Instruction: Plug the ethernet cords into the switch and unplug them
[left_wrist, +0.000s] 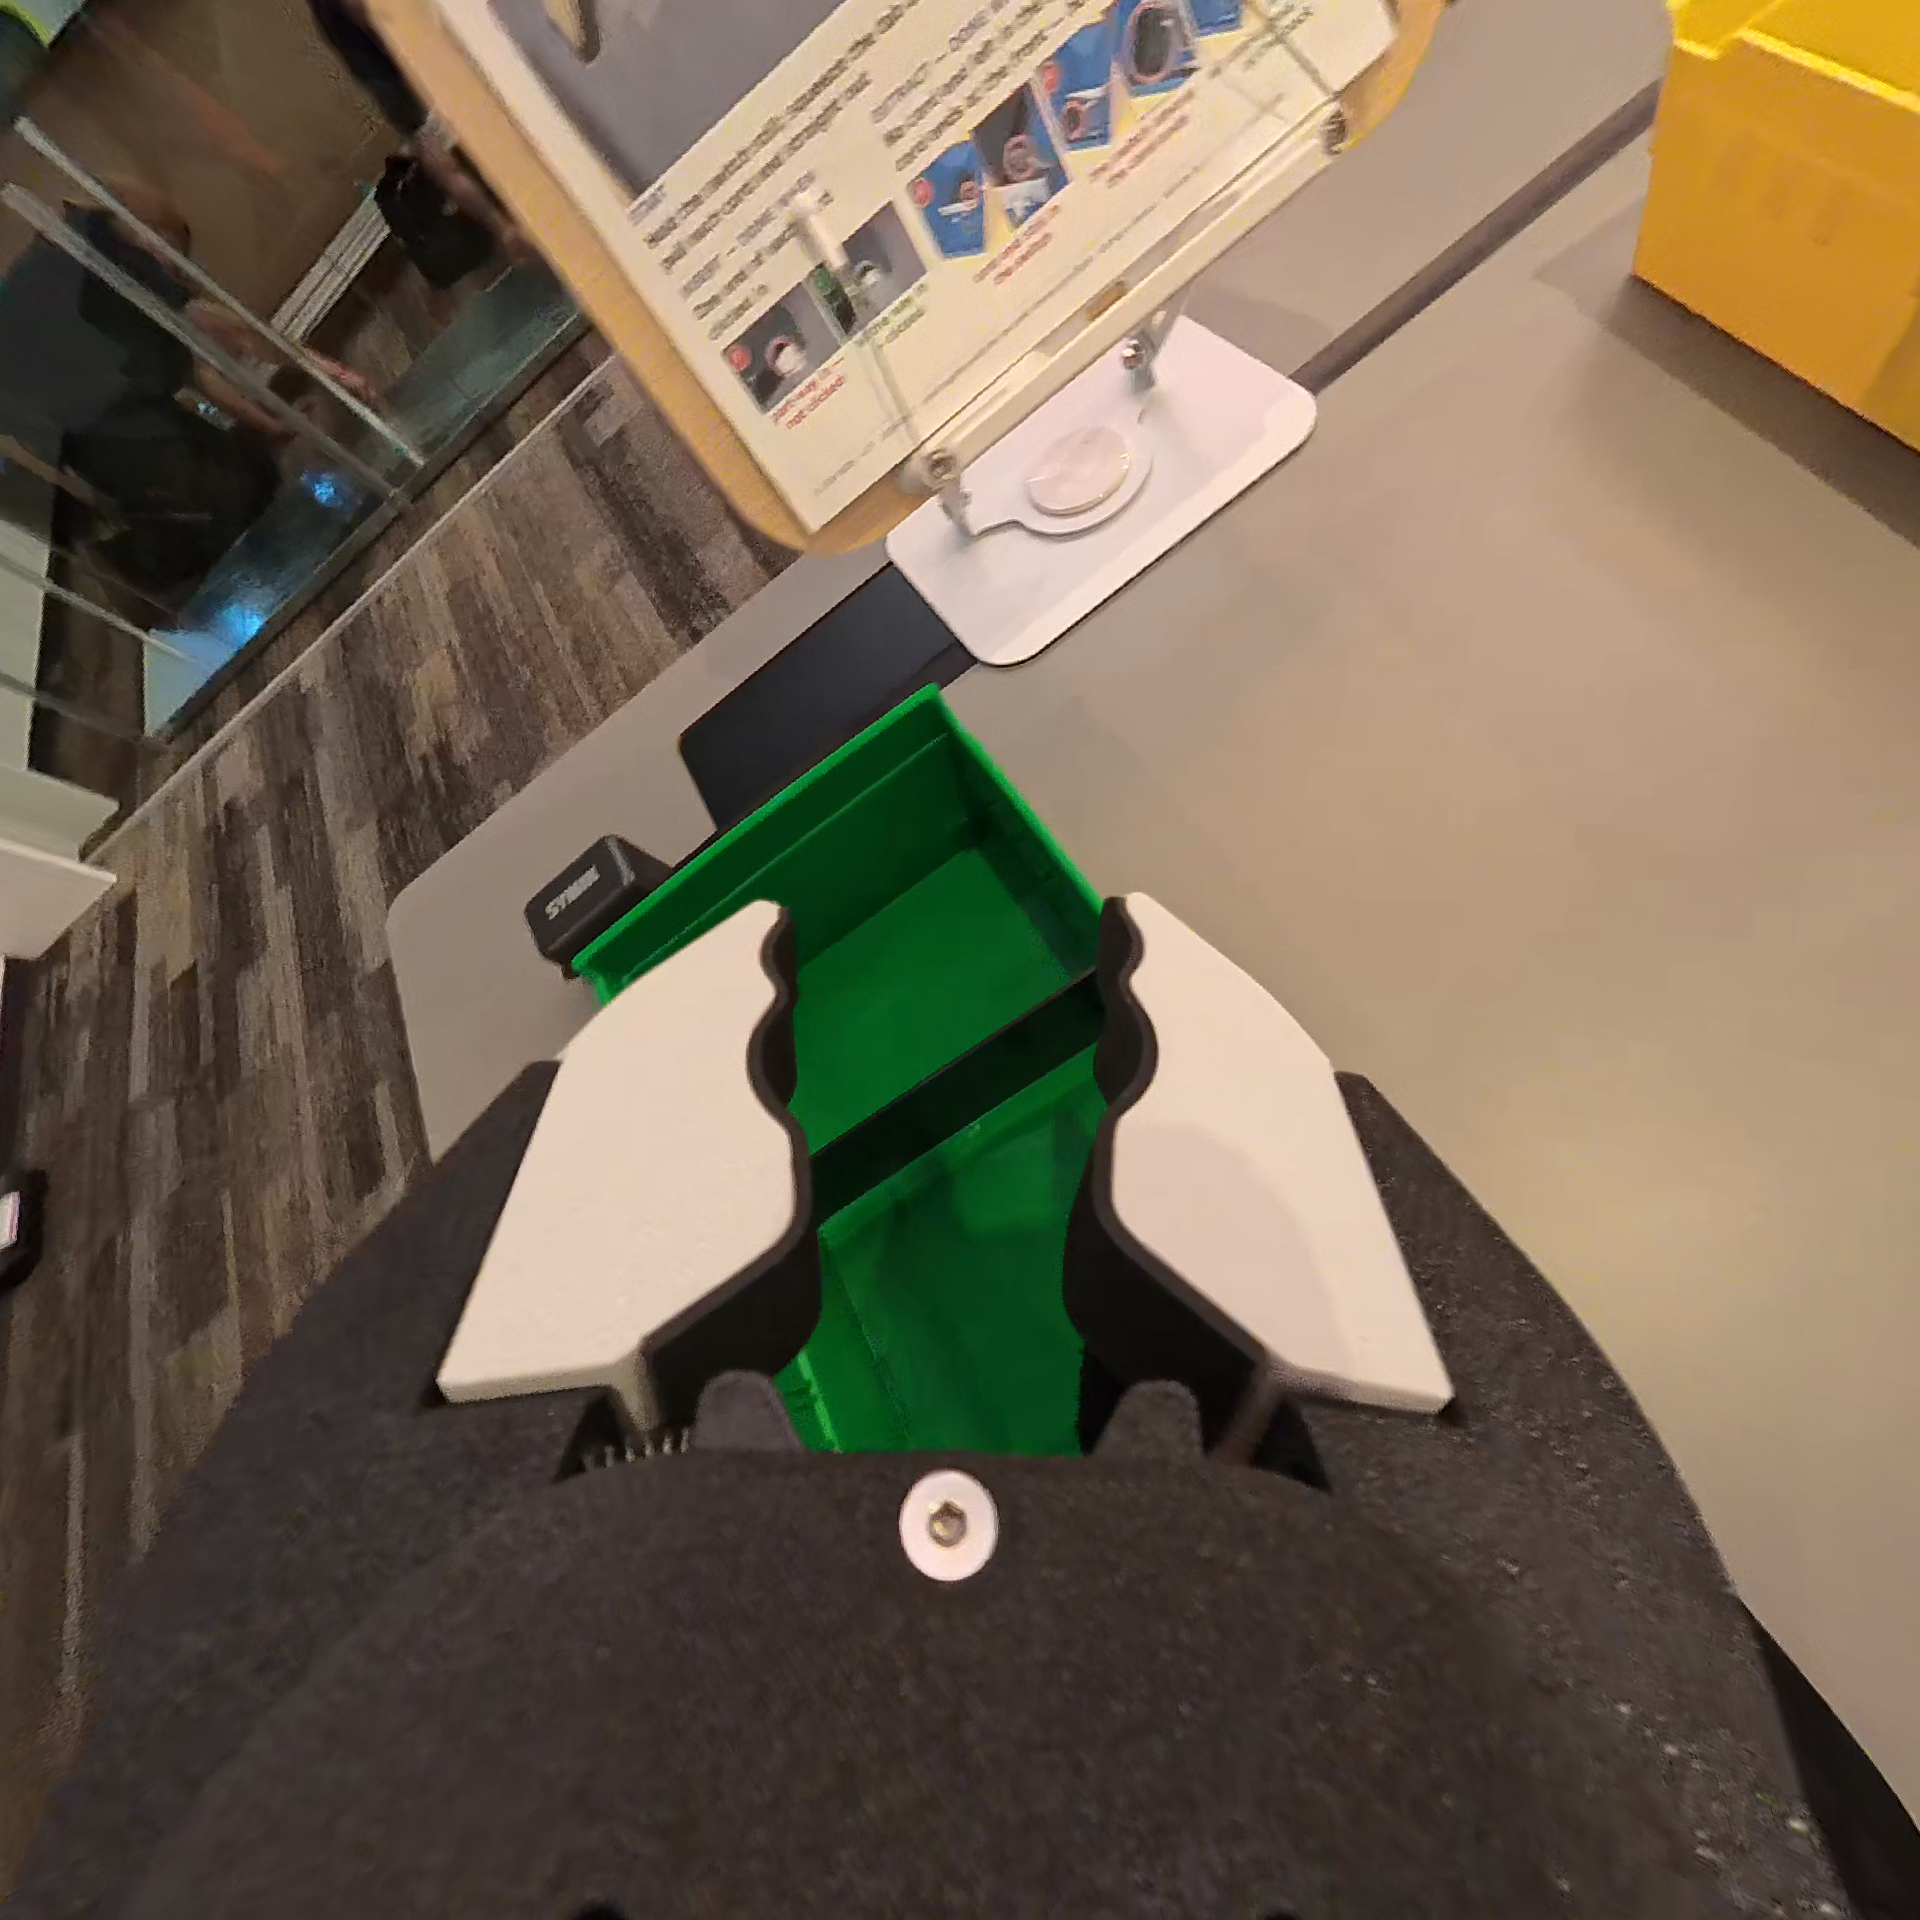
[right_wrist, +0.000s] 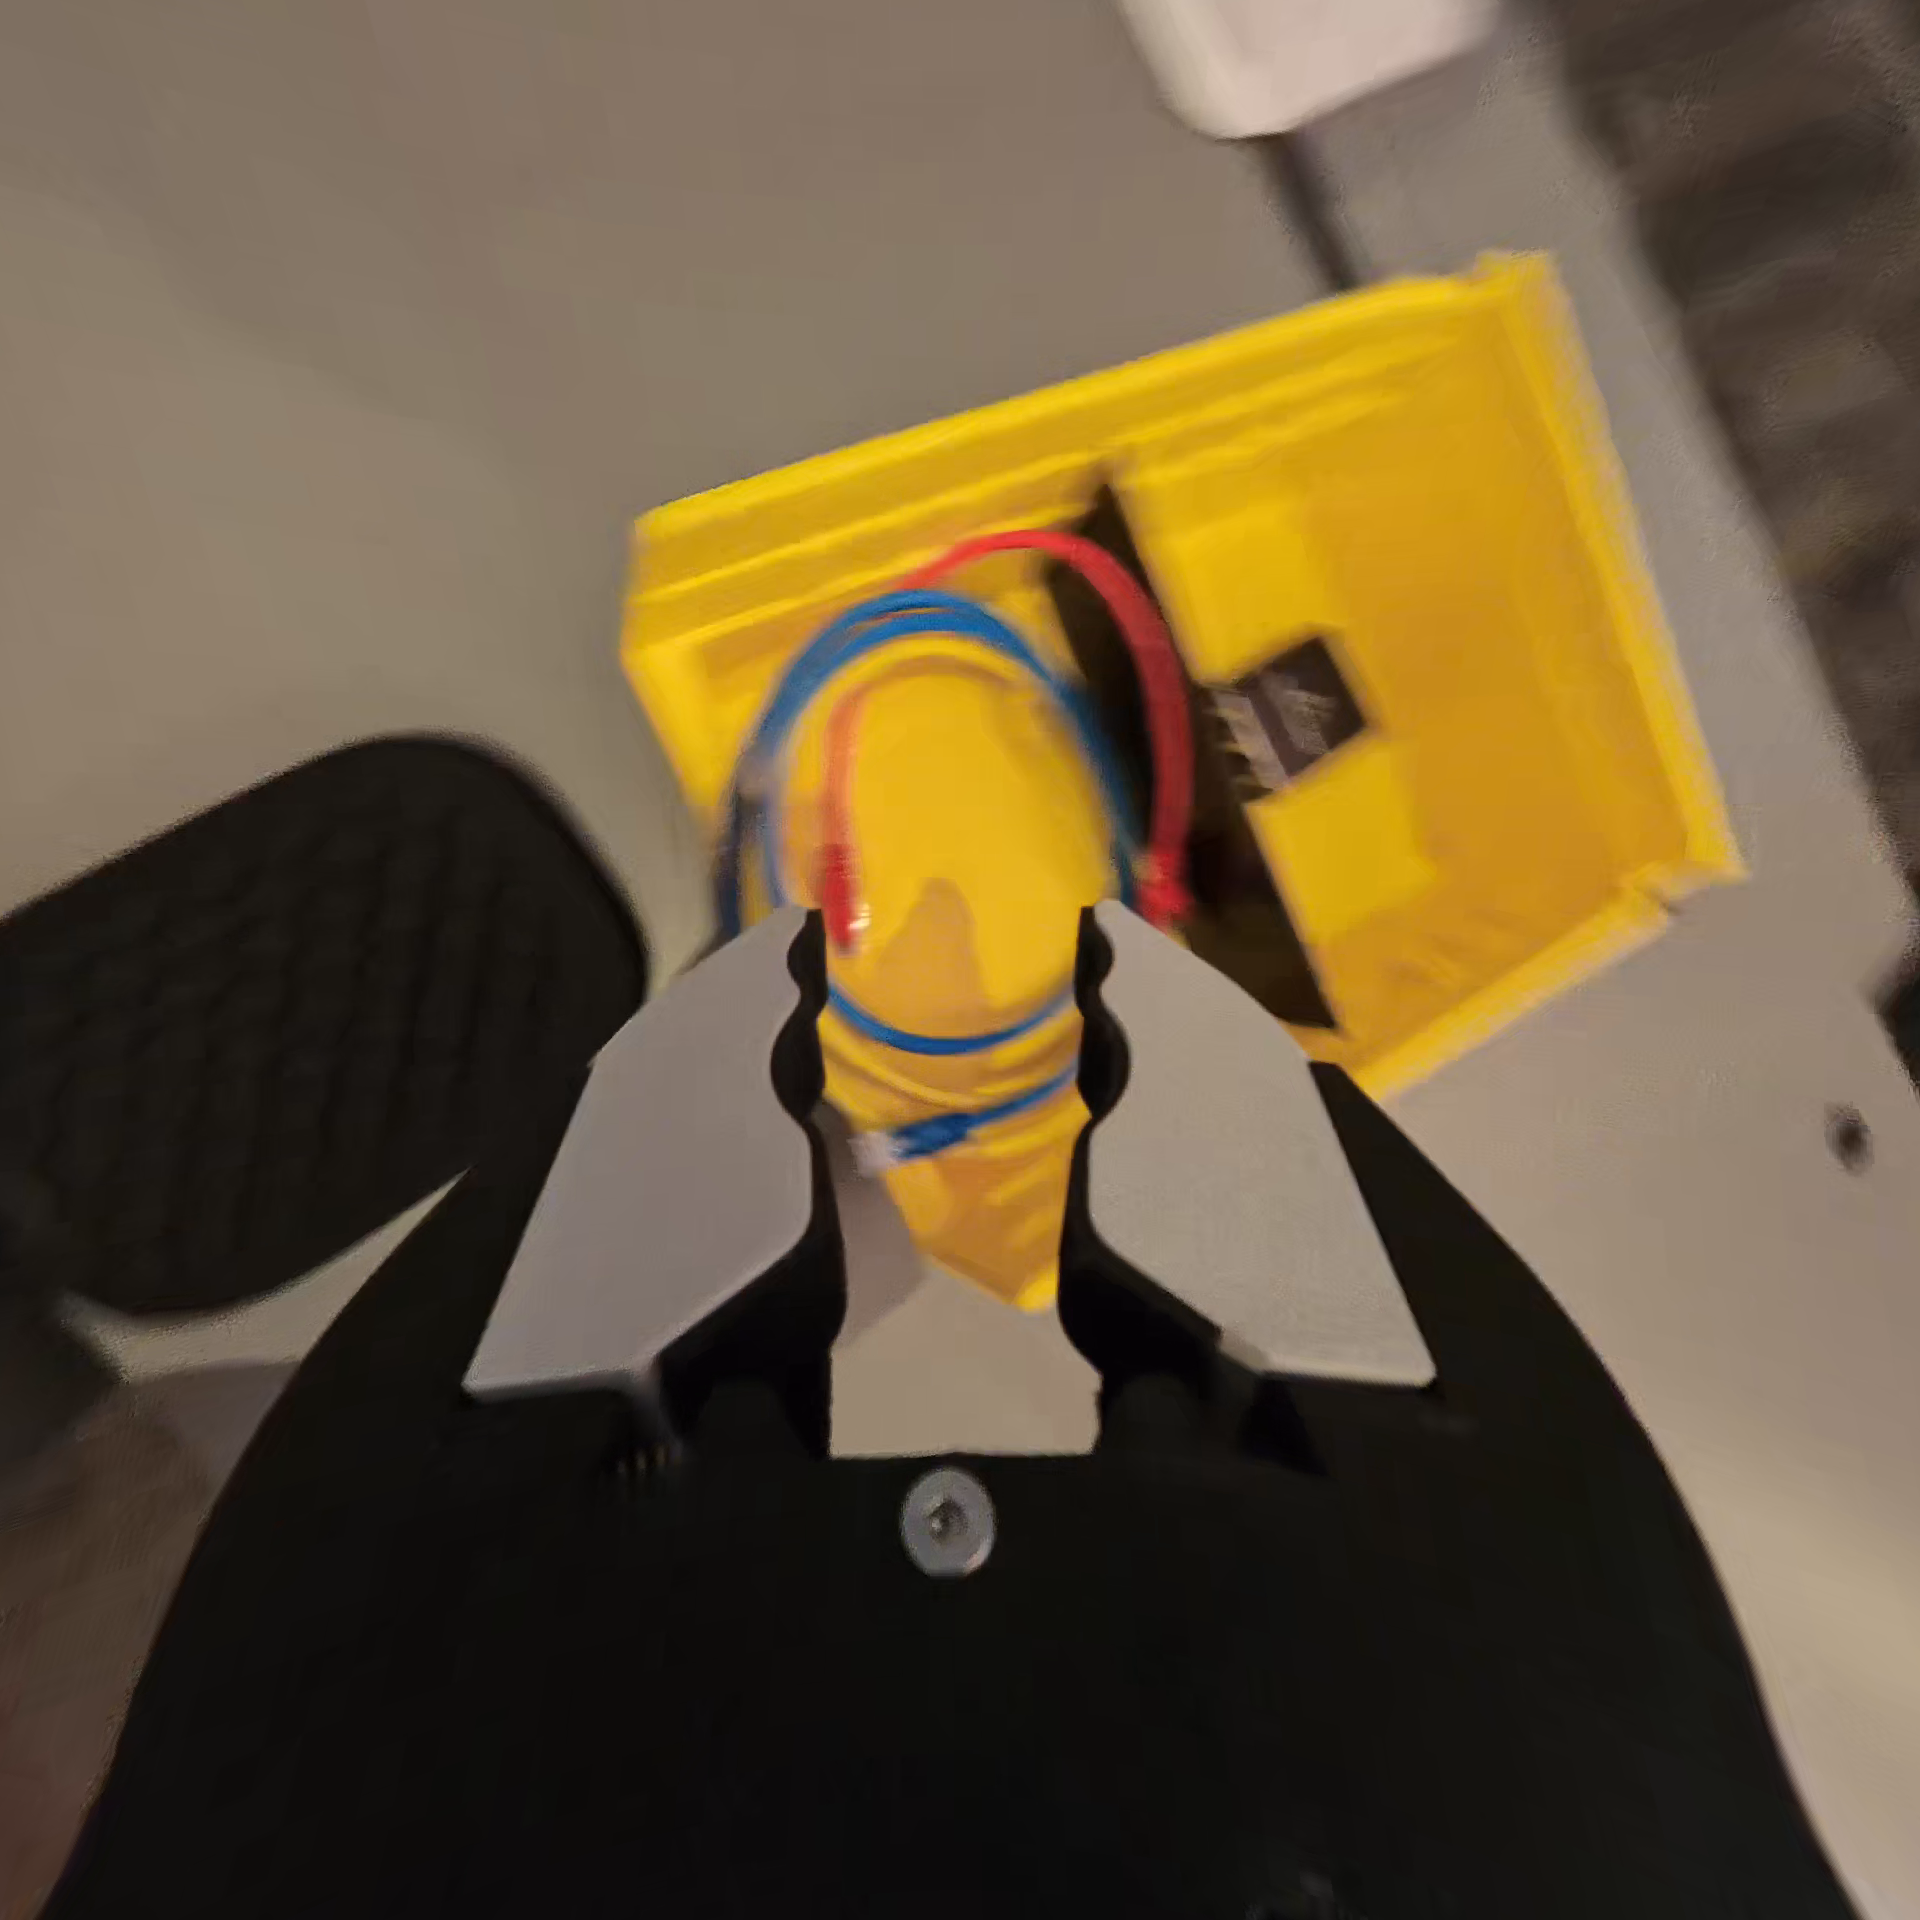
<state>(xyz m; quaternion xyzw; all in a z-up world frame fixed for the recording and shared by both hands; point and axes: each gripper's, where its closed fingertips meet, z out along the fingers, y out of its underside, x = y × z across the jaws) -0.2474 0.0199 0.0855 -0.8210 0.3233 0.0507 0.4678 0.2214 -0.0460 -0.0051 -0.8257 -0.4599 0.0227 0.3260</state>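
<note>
In the right wrist view a yellow bin (right_wrist: 1455, 644) on the grey table holds a coiled blue ethernet cord (right_wrist: 935, 623) and a red ethernet cord (right_wrist: 1143, 623). A black device, probably the switch (right_wrist: 1288, 717), lies in the bin under a yellow divider. My right gripper (right_wrist: 951, 920) is open and empty, just above the bin's near end, over the cords. The picture is blurred. In the left wrist view my left gripper (left_wrist: 945, 914) is open and empty above an empty green bin (left_wrist: 935, 935) with a black divider.
A sign on a white stand (left_wrist: 1101, 499) stands behind the green bin, with a black box (left_wrist: 582, 904) beside the bin. The yellow bin (left_wrist: 1787, 208) also shows far right. A black chair seat (right_wrist: 291, 997) lies left of the right gripper. The table edge drops to carpet. The left gripper's tips are roughly 50 centimetres from the right gripper's. The switch (right_wrist: 1288, 717) lies around 20 centimetres away from my right fingertips.
</note>
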